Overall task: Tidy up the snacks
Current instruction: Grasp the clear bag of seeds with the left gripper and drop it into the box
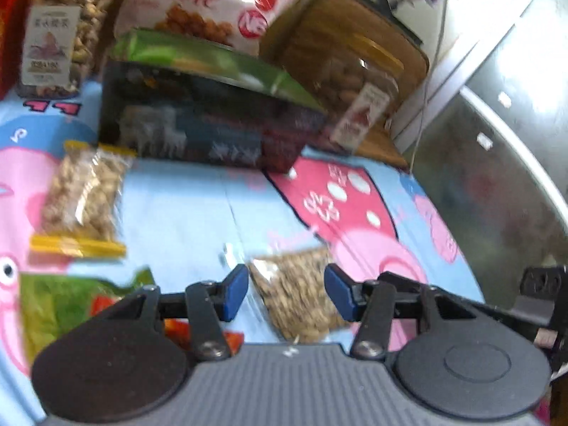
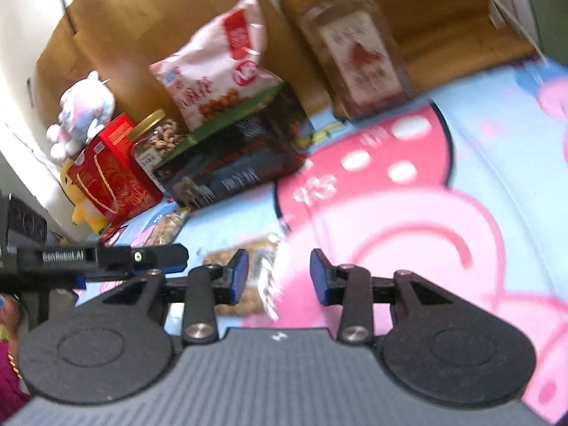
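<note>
1. The left gripper (image 1: pixel 285 293) is standing open at the bottom centre of the left wrist view; its blue pads are not pressing on anything. A small clear bag of nuts (image 1: pixel 301 301) is lying on the cartoon bedsheet (image 1: pixel 184 213) between and beyond them.
2. The right gripper (image 2: pixel 278 277) is also standing open and holding nothing. In its view the same bag (image 2: pixel 248 277) is showing behind its left finger, lower centre of the frame.
3. A second nut packet with yellow seals (image 1: pixel 83 200) is lying at the left of the left wrist view. A dark box with a green top (image 1: pixel 198 120), a white and red snack bag (image 1: pixel 216 3) and two jars (image 1: pixel 67 35) (image 1: pixel 351 67) are standing at the top.
4. The clear bag is looking light, soft and crinkly, probably slippery, and the nuts inside may be shifting when it is lifted.
5. The flat sealed edge or a corner is seeming the best place to pinch it, not the loose bulging middle.
</note>
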A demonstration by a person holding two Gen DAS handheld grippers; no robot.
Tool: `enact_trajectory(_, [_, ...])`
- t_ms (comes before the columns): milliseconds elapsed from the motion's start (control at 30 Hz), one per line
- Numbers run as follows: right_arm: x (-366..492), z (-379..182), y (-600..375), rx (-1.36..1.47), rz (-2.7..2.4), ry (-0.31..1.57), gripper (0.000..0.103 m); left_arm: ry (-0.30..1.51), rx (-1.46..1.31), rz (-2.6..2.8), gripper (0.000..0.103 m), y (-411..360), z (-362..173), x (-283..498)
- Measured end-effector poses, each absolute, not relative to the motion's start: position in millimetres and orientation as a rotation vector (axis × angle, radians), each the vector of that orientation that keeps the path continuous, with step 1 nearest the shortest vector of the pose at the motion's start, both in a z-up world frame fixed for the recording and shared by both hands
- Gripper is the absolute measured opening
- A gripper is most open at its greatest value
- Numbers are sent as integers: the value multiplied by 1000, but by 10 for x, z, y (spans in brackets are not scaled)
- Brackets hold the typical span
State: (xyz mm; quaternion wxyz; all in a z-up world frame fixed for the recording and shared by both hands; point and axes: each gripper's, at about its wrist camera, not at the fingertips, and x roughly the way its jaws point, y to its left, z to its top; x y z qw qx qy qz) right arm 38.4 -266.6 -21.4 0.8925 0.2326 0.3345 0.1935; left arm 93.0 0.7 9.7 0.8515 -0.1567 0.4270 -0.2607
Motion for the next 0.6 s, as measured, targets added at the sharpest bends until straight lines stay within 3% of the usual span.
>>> enact_trajectory(300, [501, -374, -2681, 676, 485, 765, 41, 868, -270, -534, 45, -124, 17, 793])
enact_trajectory(367, [533, -411, -2613, 708, 523, 781, 36, 856, -252, -528, 45, -150, 16, 783])
enact_trajectory(433, [536, -418, -2529, 693, 536, 790, 21, 851, -238, -526, 45, -168, 21, 779])
enact_trajectory(533, [544, -474, -2548, 751, 553, 803, 15, 857, -248, -522, 48, -132, 25, 803])
enact_trajectory(600, [556, -549, -2648, 861, 568, 817, 12, 875, -285, -514, 55, -66, 32, 842])
